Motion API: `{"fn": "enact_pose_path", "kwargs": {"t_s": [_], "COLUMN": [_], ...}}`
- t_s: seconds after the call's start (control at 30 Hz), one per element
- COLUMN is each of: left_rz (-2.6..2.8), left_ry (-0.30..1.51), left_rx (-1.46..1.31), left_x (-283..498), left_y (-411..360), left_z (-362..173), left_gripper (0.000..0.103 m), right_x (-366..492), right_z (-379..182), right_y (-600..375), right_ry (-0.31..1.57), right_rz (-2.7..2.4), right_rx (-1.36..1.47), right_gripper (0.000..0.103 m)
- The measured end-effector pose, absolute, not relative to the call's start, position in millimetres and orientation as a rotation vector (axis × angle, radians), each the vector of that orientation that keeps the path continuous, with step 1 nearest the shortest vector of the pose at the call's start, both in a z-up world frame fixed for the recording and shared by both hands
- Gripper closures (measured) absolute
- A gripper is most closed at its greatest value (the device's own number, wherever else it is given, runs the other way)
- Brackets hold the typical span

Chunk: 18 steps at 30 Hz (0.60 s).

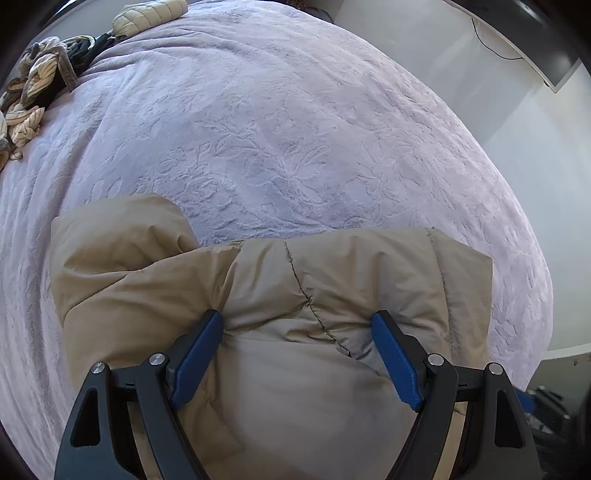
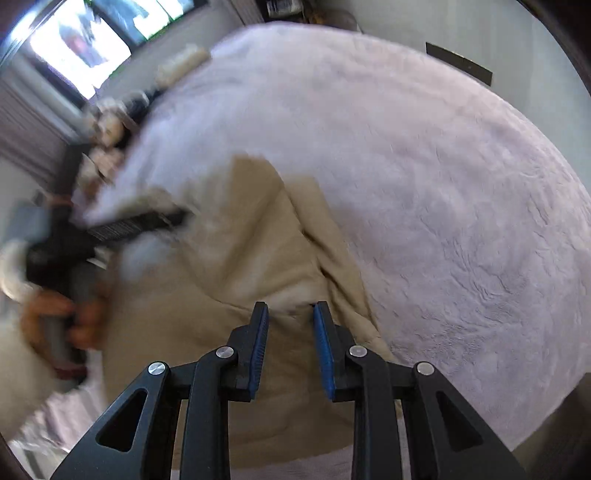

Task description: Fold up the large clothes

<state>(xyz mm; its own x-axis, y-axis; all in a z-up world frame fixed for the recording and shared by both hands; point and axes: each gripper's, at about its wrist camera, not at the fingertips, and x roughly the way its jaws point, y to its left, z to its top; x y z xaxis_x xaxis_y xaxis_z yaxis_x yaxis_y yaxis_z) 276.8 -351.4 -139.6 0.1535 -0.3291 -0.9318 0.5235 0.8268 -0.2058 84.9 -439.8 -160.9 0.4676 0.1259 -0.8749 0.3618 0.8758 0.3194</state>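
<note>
A tan padded jacket (image 1: 295,280) lies on the lilac bedspread (image 1: 258,129) near the bed's front edge. My left gripper (image 1: 297,325) is open, its blue pads wide apart over the jacket's bunched fabric, pressing on it without a pinch. In the blurred right wrist view the same jacket (image 2: 229,295) lies spread below my right gripper (image 2: 290,310), whose jaws stand partly open above the cloth with nothing between them. The left gripper and the hand holding it (image 2: 74,258) show as a dark blur at the left of that view.
A heap of striped and dark clothes (image 1: 33,92) and a pale quilted jacket (image 1: 147,16) lie at the bed's far left corner. A white wall (image 1: 443,55) and a dark shelf run along the right. The floor lies beyond the bed's right edge.
</note>
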Motion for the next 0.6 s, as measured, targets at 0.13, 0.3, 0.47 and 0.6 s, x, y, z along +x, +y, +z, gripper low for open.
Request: {"fn": "enact_pose_path", "kwargs": {"t_s": [0.13,0.3,0.47,0.6], "left_rz": [-0.616,-0.634,-0.624,-0.566], "left_ry": [1.276,1.254,1.234,1.255], "left_rx": [0.178,0.150,0.091,0.059], "left_x": [273.2,263.3,245.9,231.6], "left_y": [-354.0,-343.6,-311.9,-279.2], "left_z": [-135.6,-114.0,-88.0,-81.7], "left_gripper": [0.020,0.020,0.020,0.016], "right_x": [84.5,78.5,75.3,73.4], "right_z": [-180.2,-205.6,-223.6,-230.6], "right_y": [-441.8,-446.7,-456.0,-458.0], "right_ry": [1.127,1.166,1.159,1.157], "right_rz": [-0.154,-0.164,-0.168,-0.166], "right_rx": [0.522,0.558,0.635,0.637], "right_gripper": [0.075,0.073,0.072,0.069]}}
